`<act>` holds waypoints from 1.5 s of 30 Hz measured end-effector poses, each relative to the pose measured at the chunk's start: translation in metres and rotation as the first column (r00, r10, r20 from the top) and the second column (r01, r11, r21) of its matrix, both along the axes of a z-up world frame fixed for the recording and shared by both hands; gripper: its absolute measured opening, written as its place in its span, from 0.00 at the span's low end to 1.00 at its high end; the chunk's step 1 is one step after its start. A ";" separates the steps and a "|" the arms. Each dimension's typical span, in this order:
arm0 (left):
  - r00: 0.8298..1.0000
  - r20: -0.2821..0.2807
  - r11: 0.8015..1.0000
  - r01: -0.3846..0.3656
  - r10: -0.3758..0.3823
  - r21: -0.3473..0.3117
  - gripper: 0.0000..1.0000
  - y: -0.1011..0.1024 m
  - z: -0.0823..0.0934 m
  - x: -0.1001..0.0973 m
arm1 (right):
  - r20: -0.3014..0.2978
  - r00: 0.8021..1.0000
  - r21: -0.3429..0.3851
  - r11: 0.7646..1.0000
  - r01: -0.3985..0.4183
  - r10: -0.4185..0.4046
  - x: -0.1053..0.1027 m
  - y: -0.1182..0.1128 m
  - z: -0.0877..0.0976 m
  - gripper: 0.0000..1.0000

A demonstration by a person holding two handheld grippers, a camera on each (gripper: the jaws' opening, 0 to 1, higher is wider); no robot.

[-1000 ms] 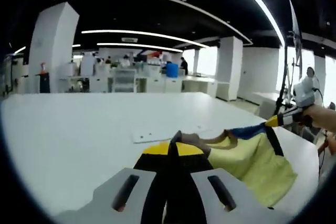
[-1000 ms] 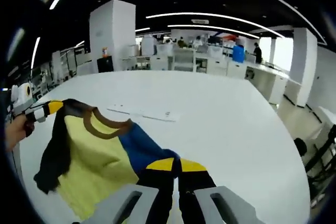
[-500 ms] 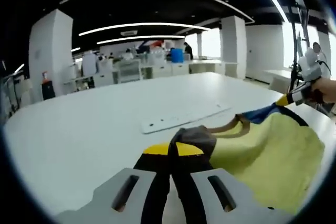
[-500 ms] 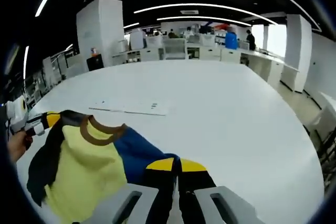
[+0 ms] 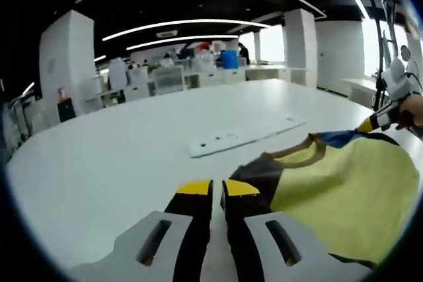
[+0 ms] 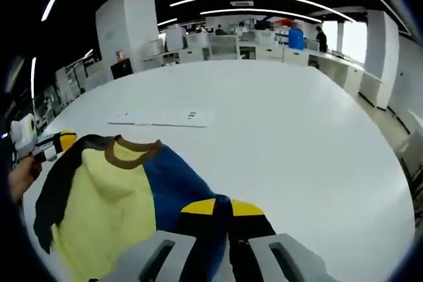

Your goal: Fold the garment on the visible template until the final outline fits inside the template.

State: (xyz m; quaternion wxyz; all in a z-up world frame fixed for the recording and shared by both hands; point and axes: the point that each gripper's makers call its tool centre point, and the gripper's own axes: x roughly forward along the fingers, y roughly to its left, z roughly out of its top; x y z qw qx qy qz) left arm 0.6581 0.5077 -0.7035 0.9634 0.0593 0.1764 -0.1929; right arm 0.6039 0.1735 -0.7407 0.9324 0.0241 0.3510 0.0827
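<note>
Left claw [image 5: 213, 188] – jaws apart by a narrow gap, nothing between them, tips just beside the dark shoulder of the shirt [image 5: 344, 193]. Shirt is yellow with a brown collar, one blue sleeve, one black sleeve; it lies spread on the white table [image 5: 106, 156], right of the left claw in the left gripper view. Right claw [image 6: 222, 208] – pressed together, pinching the blue sleeve at the near edge. In the left gripper view the right claw shows at the far right edge with a hand [image 5: 411, 109] on it, gripping the blue sleeve tip. In the right gripper view the left claw sits at the far left by the black sleeve. White flat strip [image 6: 160, 119] lies on the table just beyond the collar – apart from the shirt. Office desks and pillars far behind.
</note>
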 end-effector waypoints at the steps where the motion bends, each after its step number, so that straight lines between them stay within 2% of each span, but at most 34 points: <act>1: 1.000 0.000 1.000 0.001 -0.001 0.001 0.16 0.002 0.001 -0.001 | 0.002 1.000 0.002 1.000 -0.005 0.005 0.000 -0.002 0.001 0.10; 5: 1.000 0.001 1.000 0.006 -0.006 0.010 0.26 0.010 0.007 -0.008 | 0.004 0.999 0.005 0.999 -0.040 0.040 -0.008 0.007 0.009 0.23; 10: 0.999 -0.024 0.999 0.029 -0.030 -0.037 0.35 0.011 0.014 -0.024 | -0.001 0.996 -0.008 0.996 -0.089 0.089 -0.019 0.017 0.017 0.41; 17: 0.994 -0.036 0.993 0.103 -0.105 -0.058 0.48 0.004 0.025 -0.053 | -0.006 0.991 0.022 0.991 -0.131 0.132 -0.041 0.026 0.030 0.48; 24: 0.986 -0.063 0.984 0.148 -0.155 -0.096 0.53 0.003 0.028 -0.086 | -0.006 0.987 0.037 0.986 -0.162 0.162 -0.064 0.024 0.037 0.45; 32: 0.978 -0.093 0.981 0.178 -0.186 -0.080 0.52 0.012 0.023 -0.124 | -0.005 0.984 0.046 0.983 -0.179 0.180 -0.095 0.017 0.035 0.35; 38: 0.971 -0.122 0.977 0.193 -0.204 -0.094 0.50 0.017 0.017 -0.151 | -0.021 0.982 0.057 0.981 -0.185 0.187 -0.107 0.012 0.028 0.25; 45: 0.966 -0.144 0.973 0.198 -0.214 -0.115 0.46 0.019 0.010 -0.182 | -0.037 0.974 0.066 0.973 -0.223 0.225 -0.122 0.018 0.019 0.18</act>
